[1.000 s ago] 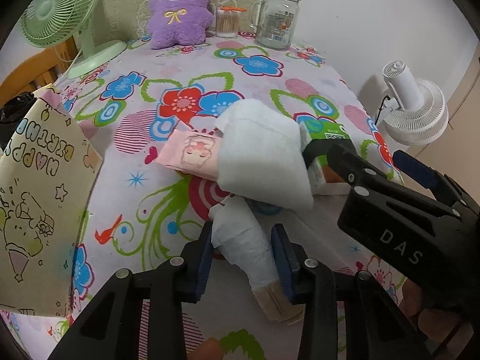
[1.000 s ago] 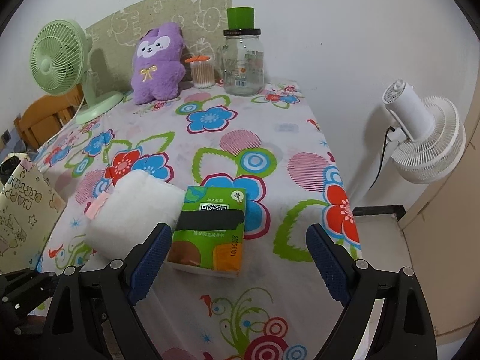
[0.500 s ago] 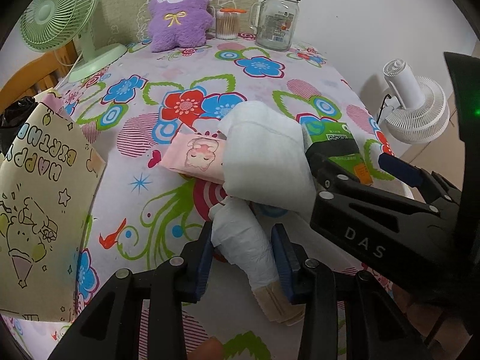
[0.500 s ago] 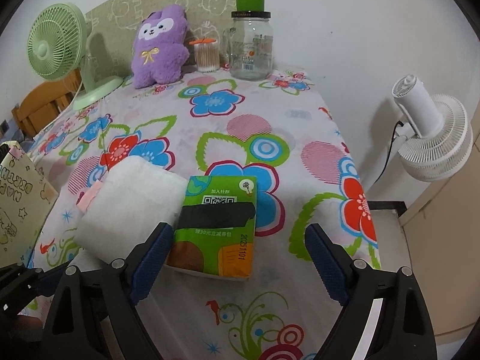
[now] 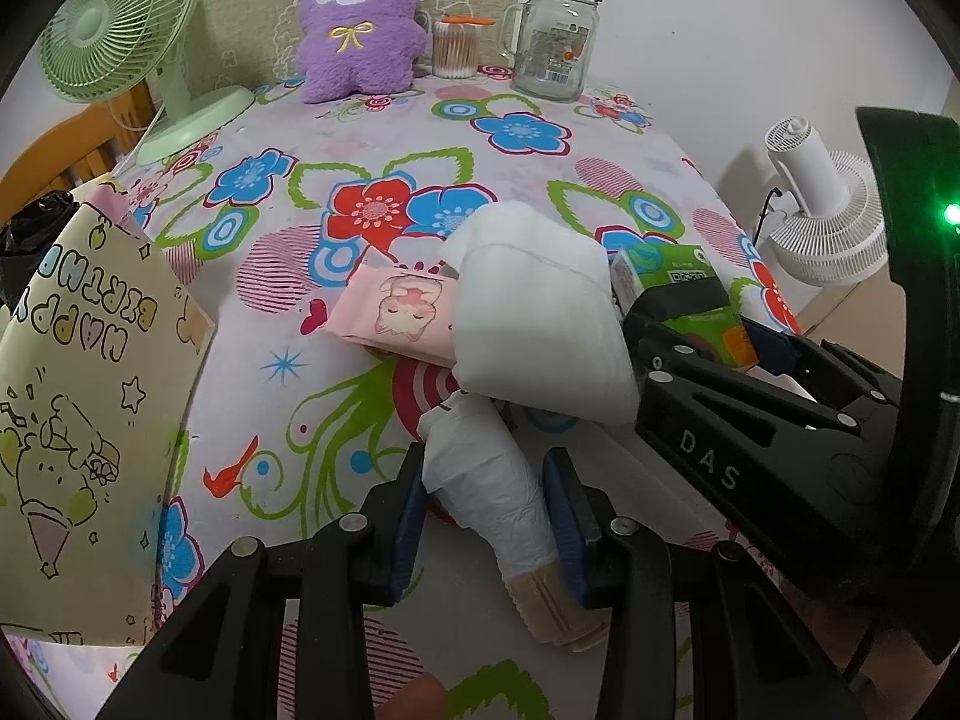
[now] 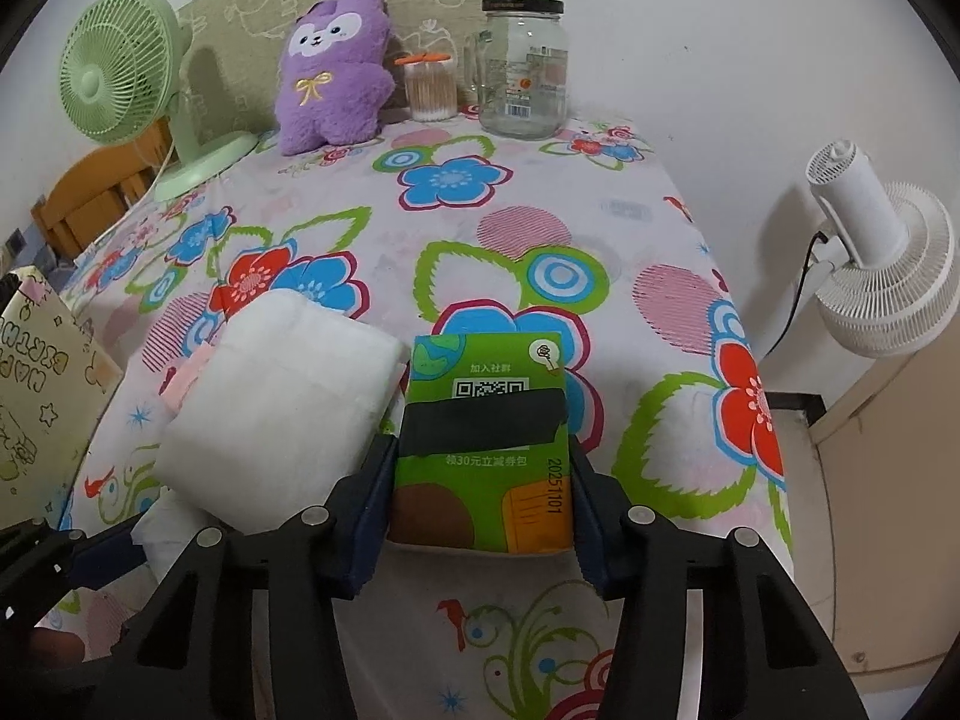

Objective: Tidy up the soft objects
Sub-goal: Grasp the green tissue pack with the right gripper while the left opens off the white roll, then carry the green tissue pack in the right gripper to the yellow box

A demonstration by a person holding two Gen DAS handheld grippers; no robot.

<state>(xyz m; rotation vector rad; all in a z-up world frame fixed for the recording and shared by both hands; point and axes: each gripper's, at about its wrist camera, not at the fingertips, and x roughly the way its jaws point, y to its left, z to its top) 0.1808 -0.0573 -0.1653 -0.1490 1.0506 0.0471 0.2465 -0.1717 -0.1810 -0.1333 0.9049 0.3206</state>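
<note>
My left gripper (image 5: 485,471) is shut on a white rolled soft bundle (image 5: 492,480) that lies on the flowered tablecloth (image 5: 336,120). Just beyond it a thick white folded pad (image 5: 540,336) rests partly over a pink tissue pack (image 5: 396,312). To the right of the pad lies a green tissue pack (image 6: 486,420). My right gripper (image 6: 480,450) is closing on it, and its blue pads (image 6: 378,480) press on both long sides. A purple plush toy (image 5: 354,30) sits upright at the far edge.
A paper gift bag (image 5: 78,420) printed "Happy Birthday" stands at the left table edge. At the back are a green desk fan (image 5: 120,18), a cotton swab jar (image 5: 456,48) and a glass jar (image 5: 555,42). A white fan (image 6: 882,276) stands off the table's right side.
The right gripper's jaws went from wide apart to closed against the green tissue pack, after edging forward over it. The left gripper kept still with the white roll.
</note>
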